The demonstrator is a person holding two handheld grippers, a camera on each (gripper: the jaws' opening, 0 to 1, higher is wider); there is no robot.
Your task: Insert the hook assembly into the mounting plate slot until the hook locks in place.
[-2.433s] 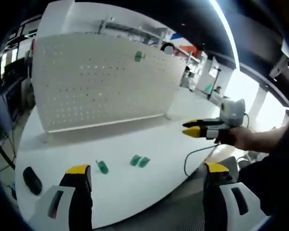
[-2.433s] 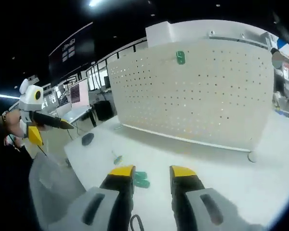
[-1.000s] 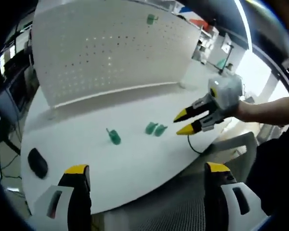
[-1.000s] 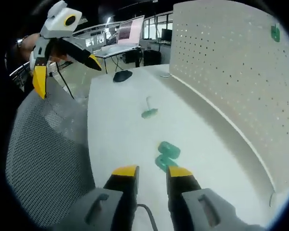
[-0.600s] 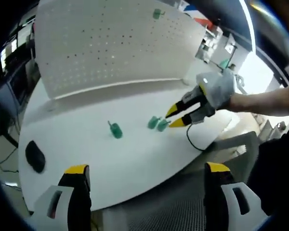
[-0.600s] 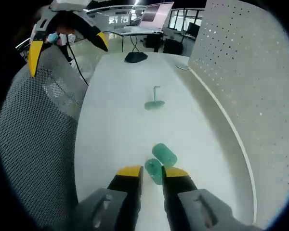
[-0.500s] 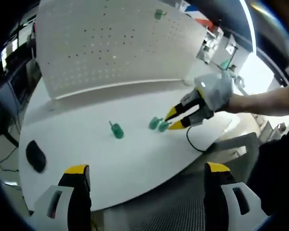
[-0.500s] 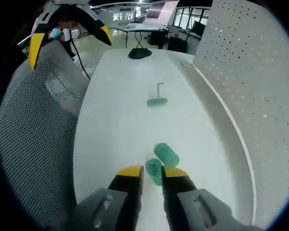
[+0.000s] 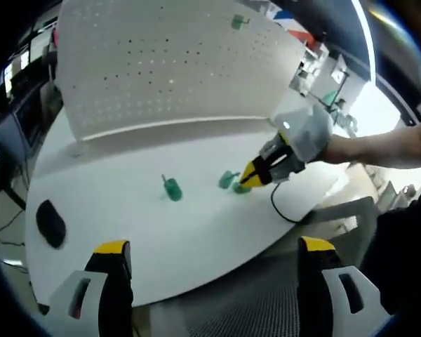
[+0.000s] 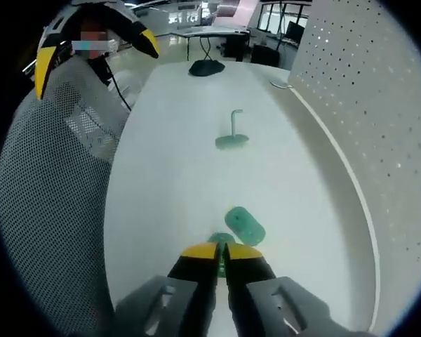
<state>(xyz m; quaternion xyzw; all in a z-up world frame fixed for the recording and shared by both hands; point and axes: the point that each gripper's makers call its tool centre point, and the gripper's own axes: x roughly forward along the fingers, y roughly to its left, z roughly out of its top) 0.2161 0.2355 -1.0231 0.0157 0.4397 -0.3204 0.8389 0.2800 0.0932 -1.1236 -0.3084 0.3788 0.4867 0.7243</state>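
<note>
Right gripper (image 10: 221, 251) pinched on a small green plate (image 10: 216, 240) at six o'clock on the table (image 10: 175, 168), left gripper (image 9: 214, 256) spread idle; probably light, rigid, slippery plastic, best held by its edges.

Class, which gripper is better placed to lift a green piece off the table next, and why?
Right. The right gripper has its jaws closed on a green piece on the table, while the left gripper hangs open off the table edge.
</note>
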